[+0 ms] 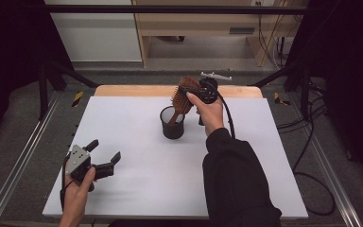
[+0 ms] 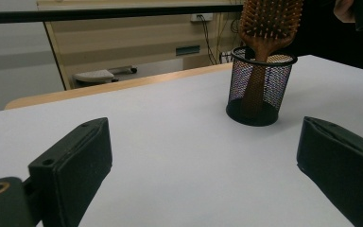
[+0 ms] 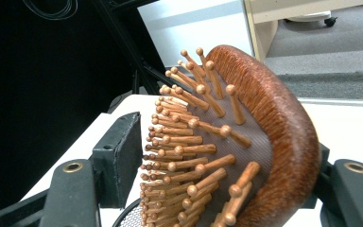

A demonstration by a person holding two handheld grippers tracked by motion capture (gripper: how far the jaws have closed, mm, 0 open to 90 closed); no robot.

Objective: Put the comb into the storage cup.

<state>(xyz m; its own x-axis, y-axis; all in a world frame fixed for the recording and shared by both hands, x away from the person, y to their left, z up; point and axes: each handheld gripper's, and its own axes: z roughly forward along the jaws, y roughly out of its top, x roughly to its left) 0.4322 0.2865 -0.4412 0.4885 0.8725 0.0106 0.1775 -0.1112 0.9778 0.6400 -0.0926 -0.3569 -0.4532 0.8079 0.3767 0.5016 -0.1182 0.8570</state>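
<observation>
A wooden hairbrush (image 1: pixel 183 94) stands tilted with its handle down inside a black mesh cup (image 1: pixel 172 124) near the middle of the white table (image 1: pixel 137 184). My right gripper (image 1: pixel 189 93) is shut on the brush head, above the cup. In the right gripper view the bristled head (image 3: pixel 246 142) sits between the two jaws. My left gripper (image 1: pixel 106 150) rests open at the table's front left, holding nothing. The left gripper view has the cup (image 2: pixel 260 85) and the brush (image 2: pixel 270 23) ahead to the right, well beyond the spread jaws.
A wooden strip (image 1: pixel 137 90) edges the table's far side. Metal frame rails (image 1: pixel 19 161) run along both sides. Cables (image 1: pixel 312 142) lie on the floor at the right. Pale wooden furniture (image 1: pixel 194 23) stands behind the table.
</observation>
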